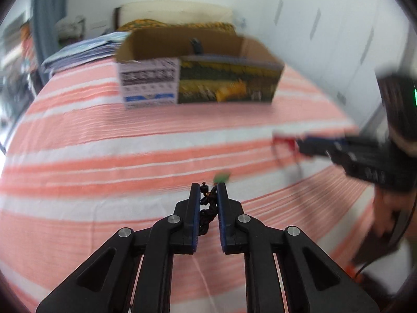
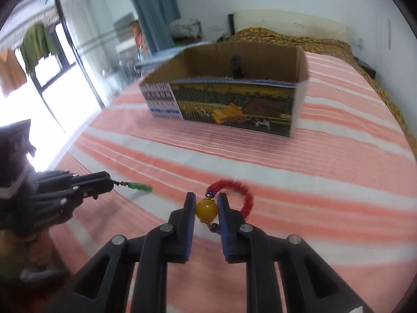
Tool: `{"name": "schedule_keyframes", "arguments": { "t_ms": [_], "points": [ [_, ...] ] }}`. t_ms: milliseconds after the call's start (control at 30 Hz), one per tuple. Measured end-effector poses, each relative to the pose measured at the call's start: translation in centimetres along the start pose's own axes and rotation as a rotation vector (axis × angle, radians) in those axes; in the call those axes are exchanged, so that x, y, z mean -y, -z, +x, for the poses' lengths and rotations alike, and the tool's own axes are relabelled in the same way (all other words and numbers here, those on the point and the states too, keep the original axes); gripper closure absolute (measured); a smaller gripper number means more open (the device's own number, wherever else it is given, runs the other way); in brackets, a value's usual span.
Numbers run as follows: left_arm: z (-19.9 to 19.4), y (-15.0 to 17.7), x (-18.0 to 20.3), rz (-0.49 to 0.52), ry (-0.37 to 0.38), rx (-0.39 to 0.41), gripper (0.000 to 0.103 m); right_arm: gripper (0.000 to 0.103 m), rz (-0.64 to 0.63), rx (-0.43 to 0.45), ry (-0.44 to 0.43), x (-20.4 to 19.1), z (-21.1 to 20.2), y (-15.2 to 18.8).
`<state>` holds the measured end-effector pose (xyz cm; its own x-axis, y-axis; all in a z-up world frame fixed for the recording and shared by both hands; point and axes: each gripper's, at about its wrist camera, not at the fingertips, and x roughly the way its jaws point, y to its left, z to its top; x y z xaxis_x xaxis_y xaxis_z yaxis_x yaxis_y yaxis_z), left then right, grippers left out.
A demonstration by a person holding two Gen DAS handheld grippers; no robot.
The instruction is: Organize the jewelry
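Observation:
My left gripper (image 1: 208,190) is shut on a dark braided cord (image 1: 207,215) with a green pendant (image 1: 221,177) poking out past its tips. From the right wrist view the same left gripper (image 2: 110,182) shows at the left, with the green pendant (image 2: 139,187) hanging off its end. My right gripper (image 2: 206,200) is shut on the yellow bead (image 2: 206,209) of a red beaded bracelet (image 2: 243,193) that curls to the right above the bedspread. That right gripper (image 1: 299,144) appears blurred at the right of the left wrist view. An open cardboard box (image 2: 234,104) stands farther back on the bed.
The striped pink and white bedspread (image 1: 130,156) covers the bed. Something dark (image 2: 235,66) stands up inside the box. A pillow and a yellow patterned blanket (image 2: 286,36) lie at the headboard. Folded fabric (image 1: 86,49) lies behind the box at the left. A window (image 2: 52,60) is at the far left.

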<state>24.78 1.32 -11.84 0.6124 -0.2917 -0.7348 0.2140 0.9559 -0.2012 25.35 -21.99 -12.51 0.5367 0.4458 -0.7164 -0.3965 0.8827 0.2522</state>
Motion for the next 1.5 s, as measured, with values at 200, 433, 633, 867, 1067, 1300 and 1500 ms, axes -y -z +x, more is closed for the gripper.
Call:
{"name": "schedule_keyframes", "arguments": {
  "t_ms": [200, 433, 633, 867, 1067, 1300, 1500],
  "points": [
    [-4.8, -1.3, -1.5, -0.078, 0.038, 0.083, 0.093, 0.086, 0.077, 0.044, -0.051, -0.3, -3.3, 0.5],
    [-8.1, -3.6, -2.4, -0.099, 0.034, 0.155, 0.093, 0.086, 0.042, 0.092, -0.051, -1.7, -5.8, -0.6],
    [-7.9, -5.2, -3.7, -0.118, 0.02, 0.157, 0.093, 0.086, 0.052, 0.093, -0.077, -1.2, -5.5, -2.6],
    [-7.4, -8.6, -3.9, -0.107, 0.058, 0.166, 0.093, 0.086, 0.033, 0.098, -0.121, -1.0, -5.0, -6.4],
    [-6.3, -14.9, -3.8, -0.078, 0.093, 0.21, 0.093, 0.086, -0.031, 0.184, -0.122, -0.4, -4.7, -13.7],
    [-0.3, -20.1, -4.3, -0.079, 0.099, 0.169, 0.093, 0.086, -0.067, 0.194, -0.077, 1.0, -0.1, -19.8],
    [6.3, -21.4, -4.4, -0.054, 0.038, 0.086, 0.091, 0.082, -0.017, 0.133, -0.022, 4.3, 6.2, -21.0]
  ]
}}
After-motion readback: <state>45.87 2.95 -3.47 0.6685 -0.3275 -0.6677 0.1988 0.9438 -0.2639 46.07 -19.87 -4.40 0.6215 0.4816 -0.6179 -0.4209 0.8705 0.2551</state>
